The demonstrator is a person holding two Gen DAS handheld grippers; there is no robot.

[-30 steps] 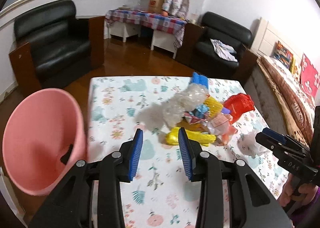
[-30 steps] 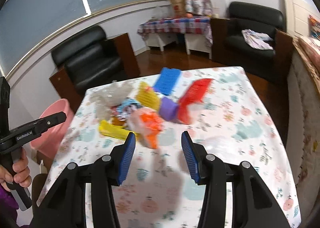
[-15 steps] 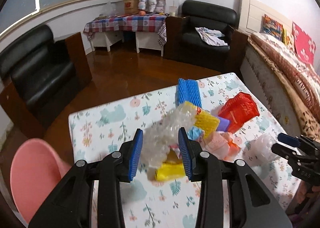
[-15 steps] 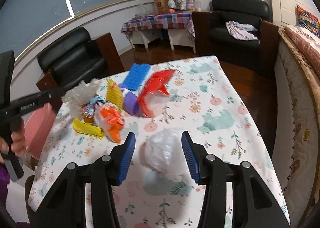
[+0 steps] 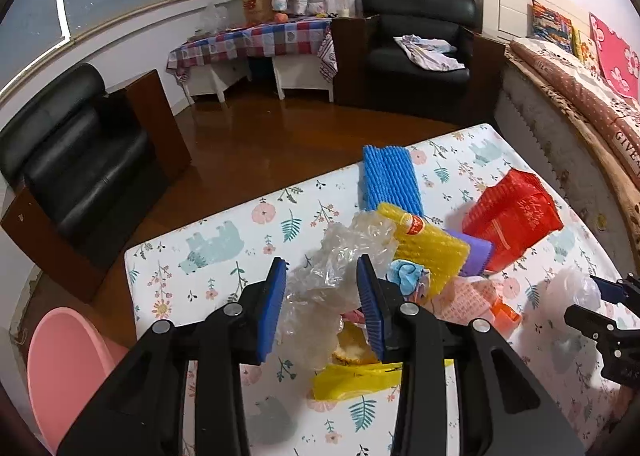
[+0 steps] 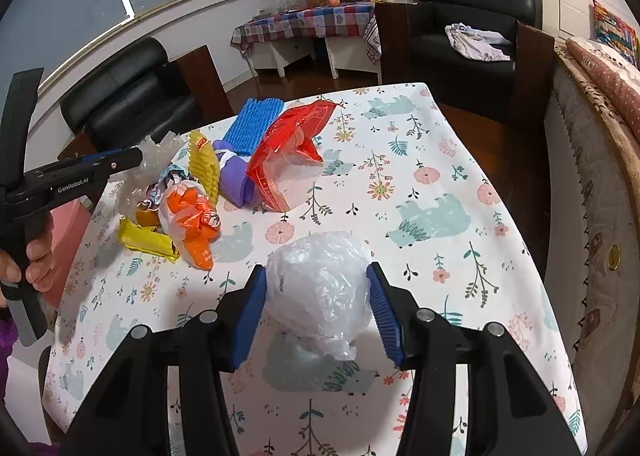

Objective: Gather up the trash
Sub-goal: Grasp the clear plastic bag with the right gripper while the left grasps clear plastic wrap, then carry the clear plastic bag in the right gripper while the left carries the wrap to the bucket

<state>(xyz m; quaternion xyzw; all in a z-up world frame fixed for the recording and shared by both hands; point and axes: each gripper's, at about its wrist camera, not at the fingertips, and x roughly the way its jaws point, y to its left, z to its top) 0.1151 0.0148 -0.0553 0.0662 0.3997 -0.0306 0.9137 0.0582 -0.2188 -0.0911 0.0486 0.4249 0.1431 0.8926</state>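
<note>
Left wrist view is taken from behind the left gripper point(image 5: 322, 298), aimed forward and downward along its fingers, close over the trash pile; crumpled clear plastic point(image 5: 332, 276) is framed between the blue pads. Floral table point(image 5: 224, 256) fills the lower half, armchairs and window curve across the top.

Right wrist view is taken from behind the right gripper point(image 6: 316, 296), same forward-down aim, close over a white plastic ball point(image 6: 320, 288) seen between the pads.

Shared area: the pile, including the blue foam net point(image 6: 252, 124) and red bag point(image 6: 288, 140), is ahead-left of the right gripper. Each gripper is caught at the other view's edge.
</note>
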